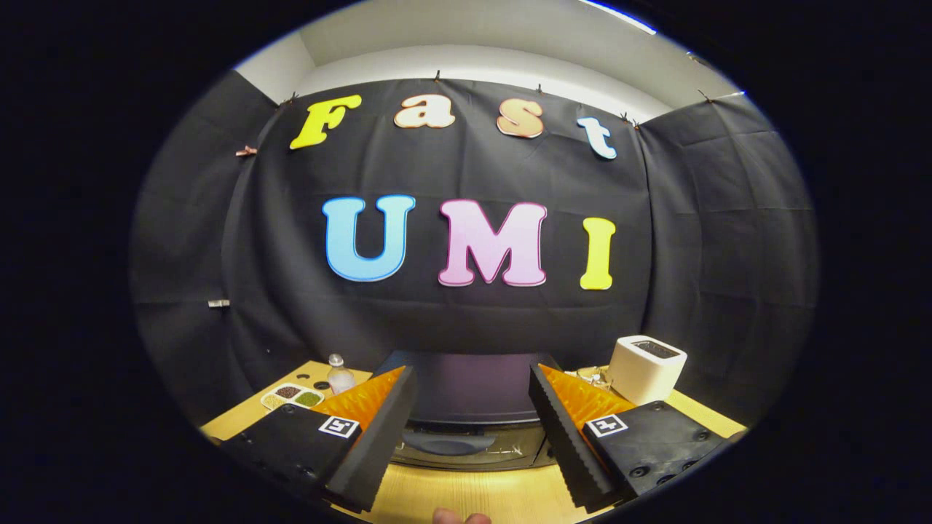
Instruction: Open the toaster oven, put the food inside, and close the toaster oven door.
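Note:
A dark toaster oven [470, 397] stands on the wooden table [466, 495], seen from above and in front, with its top and the upper part of its front showing between my fingers. Its door handle [445, 442] appears low on the front, and the door looks closed. My gripper [472, 404] is open, held above and in front of the oven, with nothing between its fingers. One finger [378, 429] stands left of the oven and the other right of it. No food is held.
A white toaster-like box [646, 367] stands at the back right of the table. At the back left lie a tray of small compartments [293, 397] and a clear bottle [339, 377]. A person's fingertips [460, 517] show at the table's near edge.

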Tool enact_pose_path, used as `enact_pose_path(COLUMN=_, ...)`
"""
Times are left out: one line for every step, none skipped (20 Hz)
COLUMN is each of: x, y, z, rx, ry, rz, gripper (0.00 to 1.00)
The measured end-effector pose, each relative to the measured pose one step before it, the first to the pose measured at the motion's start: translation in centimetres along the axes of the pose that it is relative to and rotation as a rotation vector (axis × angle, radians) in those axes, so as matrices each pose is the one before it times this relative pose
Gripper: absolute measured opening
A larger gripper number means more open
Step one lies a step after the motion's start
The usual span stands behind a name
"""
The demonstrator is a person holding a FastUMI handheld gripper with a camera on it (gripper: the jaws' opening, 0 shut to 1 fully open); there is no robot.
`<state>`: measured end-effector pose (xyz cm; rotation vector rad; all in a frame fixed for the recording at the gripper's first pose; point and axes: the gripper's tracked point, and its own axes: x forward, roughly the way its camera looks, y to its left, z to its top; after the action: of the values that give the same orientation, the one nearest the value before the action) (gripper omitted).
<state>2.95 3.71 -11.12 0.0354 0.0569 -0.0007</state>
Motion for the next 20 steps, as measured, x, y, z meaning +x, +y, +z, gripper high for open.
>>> enact_pose_path(x=0.598, y=0.465, z=-1.149, rx=-0.01158, ry=0.00737, rz=-0.00049, gripper=0.97)
enact_pose_path(x=0.625, y=0.543, z=-1.094, rx=-0.00756, ry=0.00941, rz=0.00388, gripper=0.97)
enact_pose_path(x=0.745, y=0.578, z=-1.005, rx=-0.00598, ry=0.00628, rz=0.00279, gripper=0.97)
enact_pose_path(x=0.736, y=0.483, z=-0.956, rx=-0.00241, ry=0.00774, rz=-0.00047, gripper=0.97)
enact_pose_path(x=0.757, y=0.374, z=-1.035, rx=0.00104, ry=0.00979, rz=-0.00492, gripper=0.97)
enact_pose_path(x=0.743, y=0.292, z=-0.986, rx=0.00604, ry=0.01323, rz=-0.00404, gripper=0.97)
enact_pose_path(x=0.691, y=0.306, z=-0.982, rx=0.01212, ry=0.01777, rz=-0.00456, gripper=0.97)
enact_pose_path(x=0.606, y=0.210, z=-0.875, rx=0.01082, ry=0.01481, rz=-0.00384, gripper=0.97)
enact_pose_path(x=0.540, y=0.225, z=-0.724, rx=0.00540, ry=0.01546, rz=-0.00032, gripper=0.97)
enact_pose_path(x=0.421, y=0.006, z=-0.877, rx=-0.00572, ry=0.01769, rz=-0.00699, gripper=0.97)
enact_pose_path(x=0.279, y=0.092, z=-0.583, rx=-0.00373, ry=0.01801, rz=0.00635, gripper=0.97)
enact_pose_path(x=-0.202, y=0.103, z=0.155, rx=0.00530, ry=-0.01276, rz=0.00632, gripper=0.97)
enact_pose_path(x=0.082, y=-0.327, z=0.050, rx=0.00689, ry=-0.01780, rz=-0.00818, gripper=0.96)
enact_pose_path(x=-0.089, y=-0.089, z=-0.157, rx=0.02841, ry=0.00671, rz=0.00047, gripper=0.96)
enact_pose_path(x=-0.053, y=-0.044, z=0.245, rx=0.01992, ry=-0.01402, rz=0.00119, gripper=0.99)
enact_pose_path(x=0.022, y=-0.033, z=-0.303, rx=-0.00669, ry=0.00642, rz=0.00623, gripper=0.99)
enact_pose_path(x=-0.011, y=0.118, z=0.055, rx=-0.00725, ry=-0.00145, rz=0.00487, gripper=0.99)
enact_pose_path(x=0.020, y=0.116, z=-0.123, rx=-0.00310, ry=0.00500, rz=0.00997, gripper=0.99)
enact_pose_path(x=-0.127, y=0.035, z=-0.043, rx=0.00273, ry=0.00426, rz=0.00917, gripper=0.99)
enact_pose_path(x=-0.096, y=0.013, z=-0.139, rx=0.00250, ry=0.00493, rz=0.00636, gripper=0.99)
